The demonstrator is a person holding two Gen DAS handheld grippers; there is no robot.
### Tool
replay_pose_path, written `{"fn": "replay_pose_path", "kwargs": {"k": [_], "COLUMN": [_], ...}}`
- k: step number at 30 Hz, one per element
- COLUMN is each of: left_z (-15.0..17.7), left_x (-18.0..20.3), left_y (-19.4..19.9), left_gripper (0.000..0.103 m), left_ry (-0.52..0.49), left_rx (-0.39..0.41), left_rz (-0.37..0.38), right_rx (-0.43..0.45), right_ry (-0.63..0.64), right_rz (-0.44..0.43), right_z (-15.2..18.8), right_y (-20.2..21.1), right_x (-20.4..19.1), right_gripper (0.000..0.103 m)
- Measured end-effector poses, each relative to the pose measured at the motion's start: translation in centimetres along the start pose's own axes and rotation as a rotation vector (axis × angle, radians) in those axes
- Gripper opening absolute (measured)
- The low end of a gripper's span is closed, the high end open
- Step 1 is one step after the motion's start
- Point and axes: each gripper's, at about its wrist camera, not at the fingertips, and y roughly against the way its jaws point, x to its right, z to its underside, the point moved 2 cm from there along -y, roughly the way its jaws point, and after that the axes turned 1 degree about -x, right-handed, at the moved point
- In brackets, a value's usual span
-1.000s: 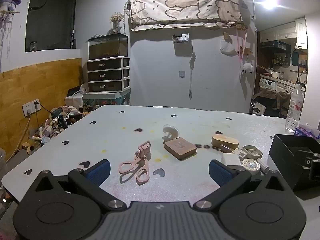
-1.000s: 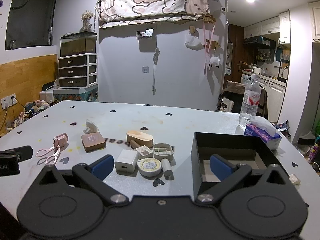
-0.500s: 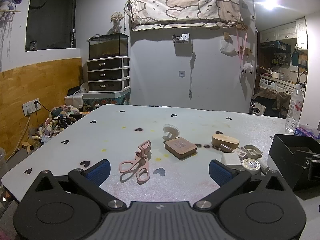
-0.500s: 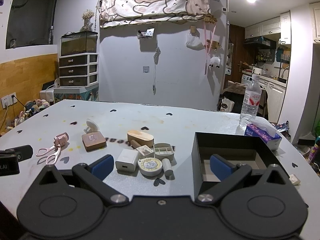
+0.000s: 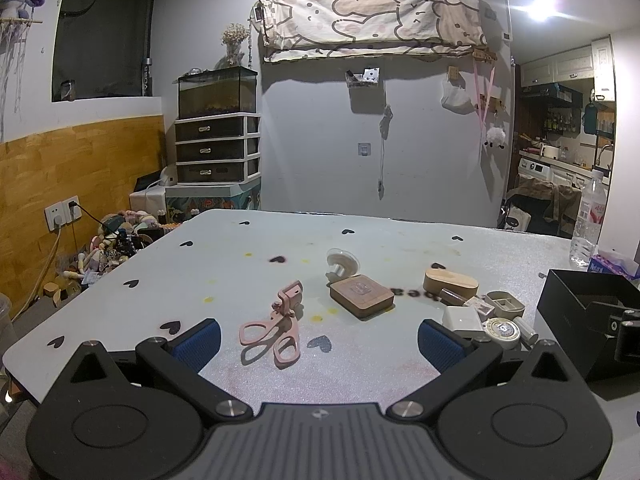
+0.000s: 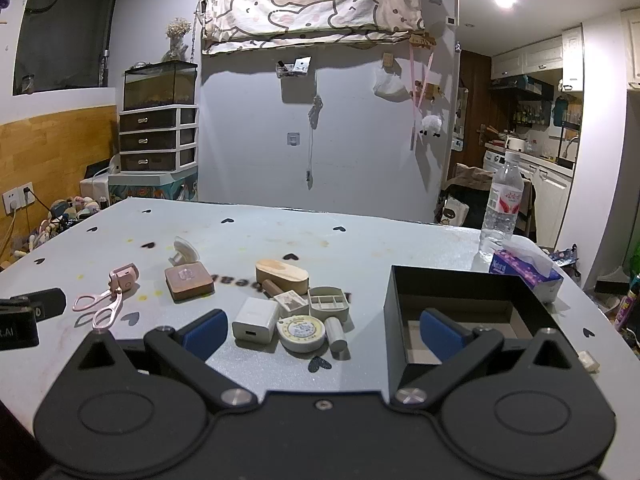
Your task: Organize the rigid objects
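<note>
Small rigid objects lie on the grey table (image 5: 360, 240): a pink scissor-like tool (image 5: 276, 326) (image 6: 106, 300), a brown square case (image 5: 361, 295) (image 6: 188, 280), a wooden oval box (image 6: 282, 274), a white charger cube (image 6: 256, 320), a round tape measure (image 6: 302, 332) and a beige compartment tray (image 6: 330, 304). An open black box (image 6: 464, 316) (image 5: 584, 304) stands at the right. My left gripper (image 5: 318, 340) is open and empty just before the pink tool. My right gripper (image 6: 320, 332) is open and empty, near the tape measure, its right finger in front of the box.
A water bottle (image 6: 502, 208) and a tissue pack (image 6: 524, 272) stand at the table's far right. A white suction disc (image 5: 343, 263) lies behind the brown case. A small white piece (image 6: 588, 360) lies right of the box. Drawers and clutter are off the table's left.
Both views have shifted very slightly; the objects sit where they were and both grippers stay open.
</note>
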Motion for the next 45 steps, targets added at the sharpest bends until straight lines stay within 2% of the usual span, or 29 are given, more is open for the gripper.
{"fn": "replay_pose_path", "kwargs": {"k": [45], "left_z": [-0.2], "left_x": [-0.1], "left_y": [-0.1], "left_gripper": [0.103], "left_ry": [0.008], "left_rx": [-0.009], "left_rz": [0.005], "right_rx": [-0.005], "right_ry": [0.010], "right_rz": [0.003], "right_z": [0.0], "right_y": [0.1], "right_x": [-1.0], "right_gripper": [0.103]}}
